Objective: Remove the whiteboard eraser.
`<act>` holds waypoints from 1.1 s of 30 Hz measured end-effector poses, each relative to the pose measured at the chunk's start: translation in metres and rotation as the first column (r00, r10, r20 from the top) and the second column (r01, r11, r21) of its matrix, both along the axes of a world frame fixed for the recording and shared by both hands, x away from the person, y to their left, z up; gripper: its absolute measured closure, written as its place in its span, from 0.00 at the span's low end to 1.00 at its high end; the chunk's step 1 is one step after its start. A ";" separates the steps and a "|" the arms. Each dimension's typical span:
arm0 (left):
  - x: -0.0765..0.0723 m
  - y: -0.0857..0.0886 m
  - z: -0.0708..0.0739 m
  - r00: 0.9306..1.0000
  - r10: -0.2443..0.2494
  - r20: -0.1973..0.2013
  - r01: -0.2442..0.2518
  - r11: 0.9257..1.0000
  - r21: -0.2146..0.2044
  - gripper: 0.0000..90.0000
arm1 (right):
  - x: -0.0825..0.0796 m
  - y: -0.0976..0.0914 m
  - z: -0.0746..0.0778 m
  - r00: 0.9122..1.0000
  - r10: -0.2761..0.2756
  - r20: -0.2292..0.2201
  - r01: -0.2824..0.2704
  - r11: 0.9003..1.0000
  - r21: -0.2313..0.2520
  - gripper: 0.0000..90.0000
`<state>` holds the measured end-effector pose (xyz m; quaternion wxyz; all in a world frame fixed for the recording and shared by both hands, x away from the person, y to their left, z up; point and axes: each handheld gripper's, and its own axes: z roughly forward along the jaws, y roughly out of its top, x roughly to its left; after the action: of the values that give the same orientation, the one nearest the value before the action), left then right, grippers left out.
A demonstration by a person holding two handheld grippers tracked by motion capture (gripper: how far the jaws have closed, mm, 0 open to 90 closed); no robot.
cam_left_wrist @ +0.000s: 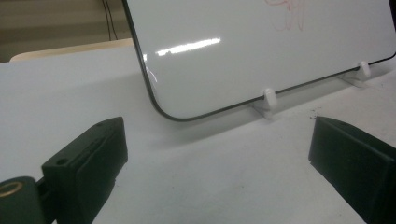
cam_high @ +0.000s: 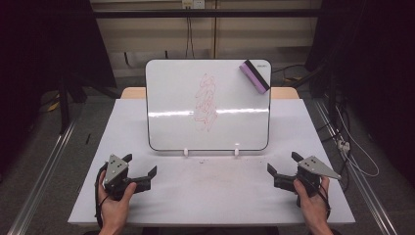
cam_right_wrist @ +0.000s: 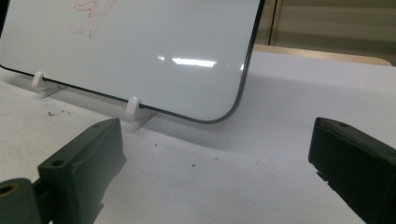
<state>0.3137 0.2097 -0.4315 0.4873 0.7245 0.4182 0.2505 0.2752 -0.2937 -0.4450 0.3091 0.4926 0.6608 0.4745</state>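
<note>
The whiteboard (cam_high: 166,98) has a glossy, smooth white face that mirrors the ceiling light in a bright streak, edged by a thin dark rim and propped on small shiny white plastic feet (cam_left_wrist: 268,98). The bench (cam_high: 205,191) is matt white, faintly speckled with dust. Each gripper's jaws look like matt black plastic, and the eraser (cam_high: 255,76) looks soft and felt-like.
</note>
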 end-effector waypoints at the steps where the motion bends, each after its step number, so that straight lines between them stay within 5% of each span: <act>1: 0.000 0.000 0.000 1.000 0.000 -0.001 0.000 1.000 0.006 0.05 | 0.000 0.000 0.000 1.000 0.002 -0.001 -0.002 1.000 0.000 0.03; 33: 0.003 0.000 -0.001 1.000 0.008 -0.020 -0.009 1.000 -0.013 0.05 | 0.007 0.003 0.006 0.998 0.036 -0.045 -0.036 0.999 0.013 0.04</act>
<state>0.3171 0.2097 -0.4323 0.4867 0.7220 0.4279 0.2424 0.2823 -0.2905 -0.4393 0.2825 0.4930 0.6735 0.4728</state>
